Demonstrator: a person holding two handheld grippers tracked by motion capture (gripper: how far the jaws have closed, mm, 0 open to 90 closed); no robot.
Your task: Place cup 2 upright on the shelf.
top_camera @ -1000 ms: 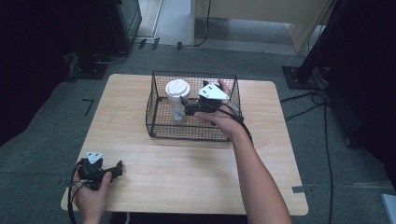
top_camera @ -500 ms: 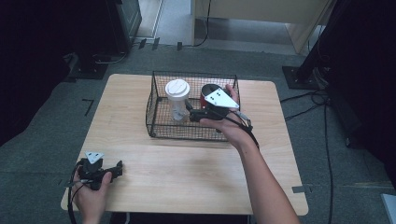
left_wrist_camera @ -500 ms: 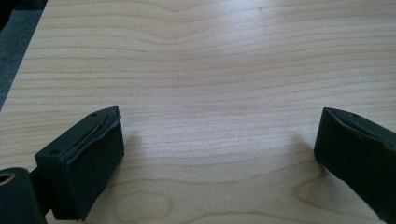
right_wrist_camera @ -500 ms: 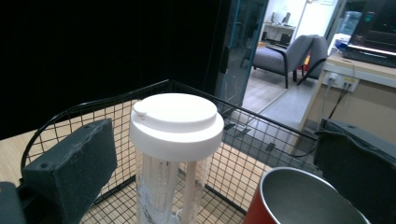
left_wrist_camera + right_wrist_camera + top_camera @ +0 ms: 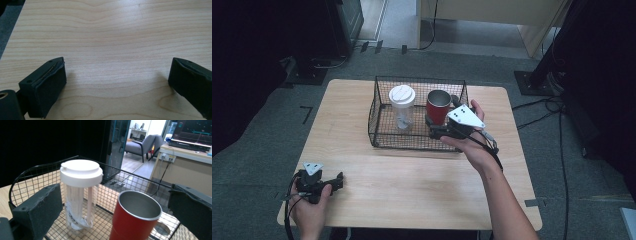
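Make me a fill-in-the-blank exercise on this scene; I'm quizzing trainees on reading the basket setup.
1. The red cup and the clear bottle both stand inside the wire ____.
2. The bottle's lid is ____ in colour.
3. The right gripper, jaws open, is beside the ____ cup.
4. The left gripper rests on the wooden ____ with its jaws open.

Missing words: basket; white; red; table

I see the table [image 5: 412,175] evenly lit from above, while the floor around it sinks into dark. Soft shadows trail my left gripper [image 5: 117,82] jaws. The red cup [image 5: 135,220] rim glares slightly; the bright office behind it looks soft.
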